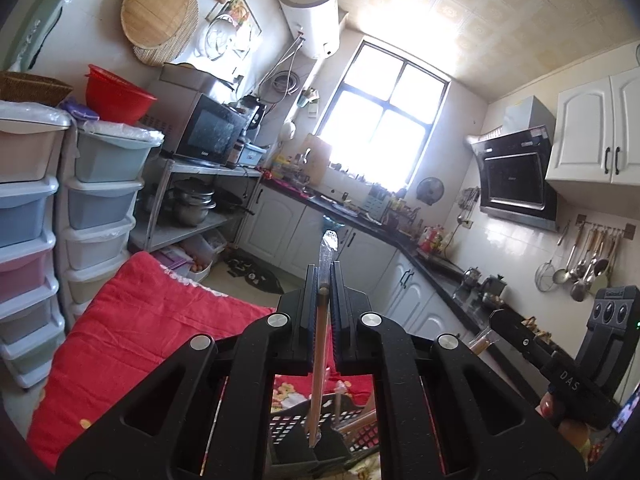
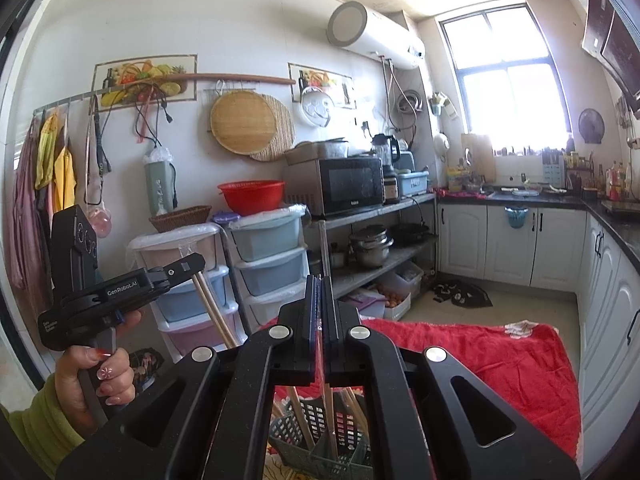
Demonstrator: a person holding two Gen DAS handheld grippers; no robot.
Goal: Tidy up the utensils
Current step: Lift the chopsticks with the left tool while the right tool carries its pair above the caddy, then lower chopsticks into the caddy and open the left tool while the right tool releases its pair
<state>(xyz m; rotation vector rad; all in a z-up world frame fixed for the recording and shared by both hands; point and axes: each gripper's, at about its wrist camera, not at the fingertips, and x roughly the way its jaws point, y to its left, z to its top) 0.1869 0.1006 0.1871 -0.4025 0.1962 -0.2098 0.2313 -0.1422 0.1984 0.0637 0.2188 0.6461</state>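
Left gripper [image 1: 325, 280] clamps a plastic-wrapped chopstick pair [image 1: 320, 344] upright over a slotted utensil basket [image 1: 298, 426].
The chopsticks' long axis points down into the basket directly below. Right gripper [image 2: 320, 292], jaws pressed together, seems to pinch a thin clear wrapper above the same basket [image 2: 308, 420].

Slotted utensil basket [image 1: 320, 432] lying mostly hidden behind the left gripper [image 1: 325, 280], wrapped chopsticks [image 1: 320, 360] showing lower tip only through the gap, right gripper [image 2: 320, 284] masking its basket [image 2: 316, 420] too.
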